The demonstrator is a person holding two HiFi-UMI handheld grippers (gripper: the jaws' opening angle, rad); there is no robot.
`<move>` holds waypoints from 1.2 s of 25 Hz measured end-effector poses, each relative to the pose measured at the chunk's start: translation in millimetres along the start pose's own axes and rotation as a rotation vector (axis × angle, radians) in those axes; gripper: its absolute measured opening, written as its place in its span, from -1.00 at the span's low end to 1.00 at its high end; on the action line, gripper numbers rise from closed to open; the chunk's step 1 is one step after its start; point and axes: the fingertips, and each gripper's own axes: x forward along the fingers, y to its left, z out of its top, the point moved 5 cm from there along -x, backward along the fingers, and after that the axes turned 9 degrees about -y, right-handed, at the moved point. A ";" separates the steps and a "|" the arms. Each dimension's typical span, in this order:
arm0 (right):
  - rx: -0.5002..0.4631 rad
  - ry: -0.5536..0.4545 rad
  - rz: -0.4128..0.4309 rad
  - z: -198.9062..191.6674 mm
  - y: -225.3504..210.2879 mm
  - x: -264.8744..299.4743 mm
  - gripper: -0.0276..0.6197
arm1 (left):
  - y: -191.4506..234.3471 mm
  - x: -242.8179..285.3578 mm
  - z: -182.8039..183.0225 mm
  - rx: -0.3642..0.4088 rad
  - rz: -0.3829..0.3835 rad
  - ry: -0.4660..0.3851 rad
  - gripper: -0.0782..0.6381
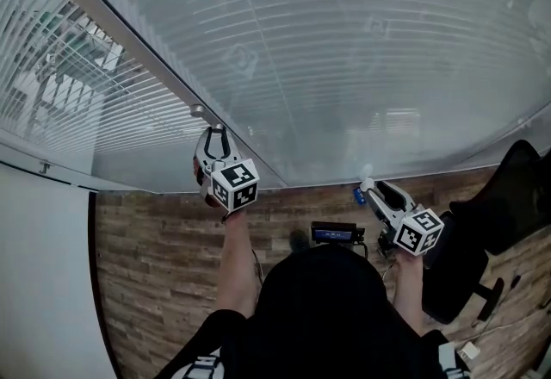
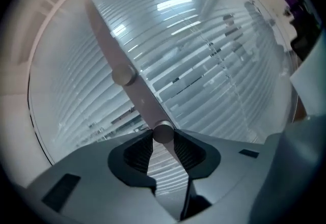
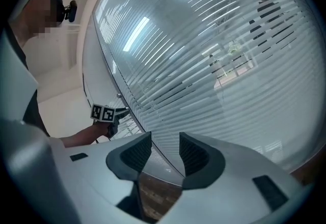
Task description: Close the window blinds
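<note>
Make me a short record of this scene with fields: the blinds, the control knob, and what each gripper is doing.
Setting: white slatted blinds behind glass, above a brown wood-plank floor
Slats: not fully shut; dark gaps show between some in the left gripper view
Control: small round grey metal knob on the grey frame strip
Second knob: similar, farther along the strip, untouched
Left gripper: jaws closed on the small round knob
Right gripper: jaws apart, nothing between them, near the glass
</note>
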 end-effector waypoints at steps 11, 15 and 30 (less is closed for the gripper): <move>-0.003 -0.001 -0.014 21.8 16.0 -1.8 -0.37 | 32.8 -3.0 24.6 -0.455 -0.043 -0.042 -0.39; -0.005 -0.008 -0.014 30.8 19.6 -2.0 -0.37 | 33.3 -0.9 30.4 -0.275 -0.024 -0.040 -0.40; -0.002 0.008 -0.009 14.5 11.5 -2.9 -0.37 | 23.2 -8.9 12.3 -0.652 -0.076 -0.081 -0.34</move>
